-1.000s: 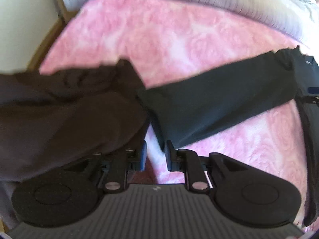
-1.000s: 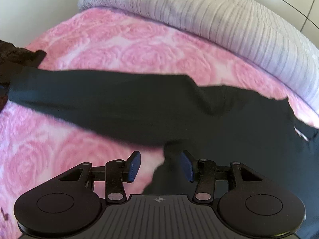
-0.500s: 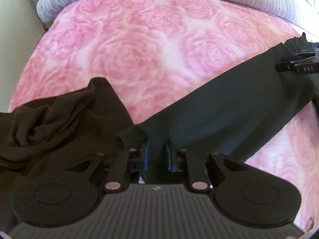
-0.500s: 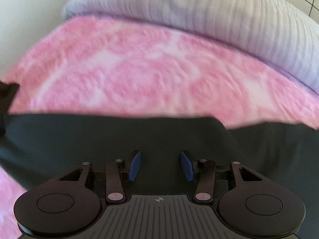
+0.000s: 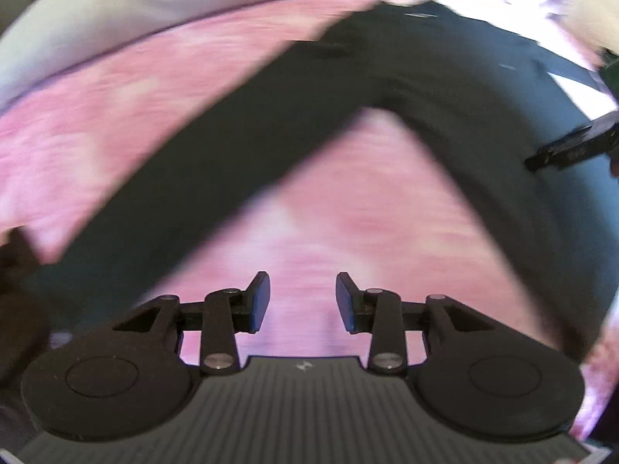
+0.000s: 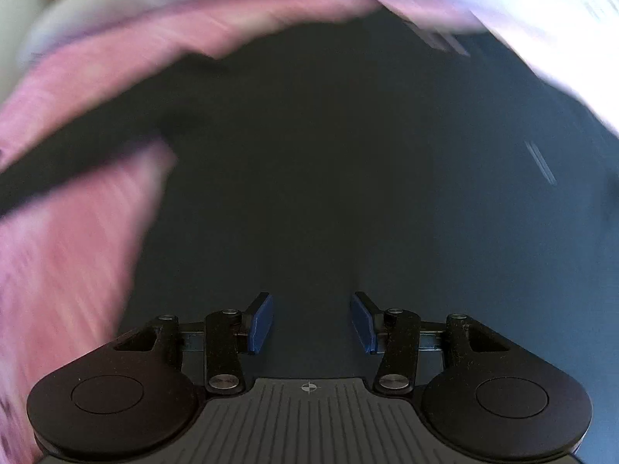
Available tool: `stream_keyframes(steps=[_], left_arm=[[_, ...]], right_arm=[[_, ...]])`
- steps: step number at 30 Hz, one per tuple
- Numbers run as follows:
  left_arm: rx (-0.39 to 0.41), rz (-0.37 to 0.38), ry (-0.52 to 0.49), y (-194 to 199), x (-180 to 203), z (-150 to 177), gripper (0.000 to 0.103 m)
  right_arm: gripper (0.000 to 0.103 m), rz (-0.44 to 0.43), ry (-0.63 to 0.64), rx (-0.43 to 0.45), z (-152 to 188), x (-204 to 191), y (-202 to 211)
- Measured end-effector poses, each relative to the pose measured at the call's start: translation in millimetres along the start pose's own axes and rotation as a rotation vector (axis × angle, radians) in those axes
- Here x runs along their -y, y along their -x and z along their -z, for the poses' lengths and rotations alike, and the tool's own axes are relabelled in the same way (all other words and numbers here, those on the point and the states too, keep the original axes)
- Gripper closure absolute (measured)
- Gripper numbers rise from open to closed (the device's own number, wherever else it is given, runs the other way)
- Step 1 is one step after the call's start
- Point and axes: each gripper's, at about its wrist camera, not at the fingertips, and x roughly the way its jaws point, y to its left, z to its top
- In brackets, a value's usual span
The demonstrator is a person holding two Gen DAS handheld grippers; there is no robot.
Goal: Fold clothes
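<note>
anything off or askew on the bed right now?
The dark garment lies unfolded on the pink blanket, one long section angled away diagonally. The left gripper, its jaws just opened, holds nothing. Both views are motion-blurred. No damage visible.

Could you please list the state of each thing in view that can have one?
Dark long-sleeved top: spread on the bed, unfolded, one sleeve stretched out to the side.
Left gripper: open, jaws have just been opening, nothing between the fingers, over bare blanket.
Right gripper: open, empty, above the top's body.
Brown garment: at the left edge, too blurred to judge.
Pink blanket: laid flat.
</note>
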Motion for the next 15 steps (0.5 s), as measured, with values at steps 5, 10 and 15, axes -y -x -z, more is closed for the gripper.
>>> stream_keyframes(steps=[5, 10, 15], left_arm=[[-0.037, 0.193, -0.016, -5.6, 79.3, 13.3, 0.061], [-0.104, 0.317, 0.111, -11.5, 124.7, 39.8, 0.058], [-0.118, 0.365, 0.231, -25.3, 146.1, 59.8, 0.057]], right_arm=[[0.054, -0.005, 0.026, -0.073, 79.3, 51.3, 44.6], [0.054, 0.056, -0.082, -0.106, 134.9, 111.8, 94.1], [0.053, 0.112, -0.177, -0.027, 179.2, 185.4, 140.8]])
